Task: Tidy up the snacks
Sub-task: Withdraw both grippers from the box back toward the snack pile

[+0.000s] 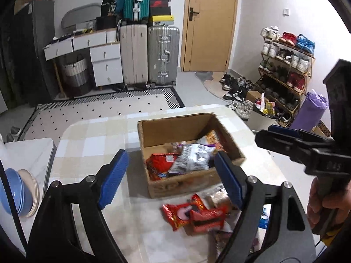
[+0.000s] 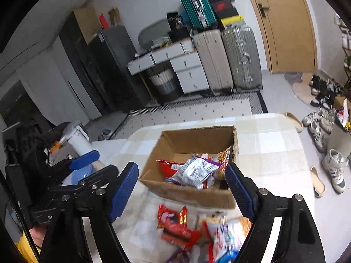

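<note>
We see an open cardboard box (image 1: 193, 182) holding crinkled silver and red snack packets (image 1: 190, 160); more, blurred, perhaps 3, lie before it. Our left gripper (image 1: 171, 184) and right gripper (image 2: 182, 192) hover spread apart, empty.

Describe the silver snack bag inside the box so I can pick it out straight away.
On the checked table stands an open cardboard box. The silver bag lies crumpled on top of the snacks inside it, toward the near wall. It is the only silver-and-black packet there; its neighbours are red or orange.
</note>
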Motion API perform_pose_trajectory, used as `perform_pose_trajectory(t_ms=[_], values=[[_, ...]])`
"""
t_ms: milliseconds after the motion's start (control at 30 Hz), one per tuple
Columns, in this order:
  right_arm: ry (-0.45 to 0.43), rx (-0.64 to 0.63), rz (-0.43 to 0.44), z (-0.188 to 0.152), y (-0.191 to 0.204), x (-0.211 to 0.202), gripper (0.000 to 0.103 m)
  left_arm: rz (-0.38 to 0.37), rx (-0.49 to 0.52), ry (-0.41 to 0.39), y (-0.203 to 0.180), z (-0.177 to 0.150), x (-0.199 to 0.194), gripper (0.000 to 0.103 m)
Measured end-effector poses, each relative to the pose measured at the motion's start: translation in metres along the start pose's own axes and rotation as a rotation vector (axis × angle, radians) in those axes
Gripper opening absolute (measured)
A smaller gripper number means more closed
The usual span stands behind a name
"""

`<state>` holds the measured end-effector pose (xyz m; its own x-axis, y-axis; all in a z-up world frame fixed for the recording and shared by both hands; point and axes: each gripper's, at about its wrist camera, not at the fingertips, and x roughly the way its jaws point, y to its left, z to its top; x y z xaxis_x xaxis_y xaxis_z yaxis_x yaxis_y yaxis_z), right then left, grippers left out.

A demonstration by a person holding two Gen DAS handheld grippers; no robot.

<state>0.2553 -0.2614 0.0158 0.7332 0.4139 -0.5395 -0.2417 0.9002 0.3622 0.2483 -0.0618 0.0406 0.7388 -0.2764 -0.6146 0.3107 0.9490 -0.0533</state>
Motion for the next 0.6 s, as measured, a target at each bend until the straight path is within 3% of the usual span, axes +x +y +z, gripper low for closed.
perform_pose_trajectory(t_ms=[333,400,467,600], values=[[-0.168,-0.065,0.012,-0.052,0.040,-0.103,0.085,-0.018,0.005,-0.063,-0.037,-0.021,-0.086,0.085],[-0.199,-0.094,-0.005,-0.064,0.049,-0.120,0.089,-0.023,0.000,-0.080,-0.039,-0.028,-0.104,0.088],[-0.233,-0.127,-0.026,-0.078,0.058,-0.135,0.090,-0.029,-0.004,-0.098,-0.039,-0.035,-0.119,0.103],[-0.282,-0.145,-0.030,-0.104,0.066,-0.157,0.091,-0.034,-0.001,-0.139,-0.042,-0.050,-0.145,0.103]])
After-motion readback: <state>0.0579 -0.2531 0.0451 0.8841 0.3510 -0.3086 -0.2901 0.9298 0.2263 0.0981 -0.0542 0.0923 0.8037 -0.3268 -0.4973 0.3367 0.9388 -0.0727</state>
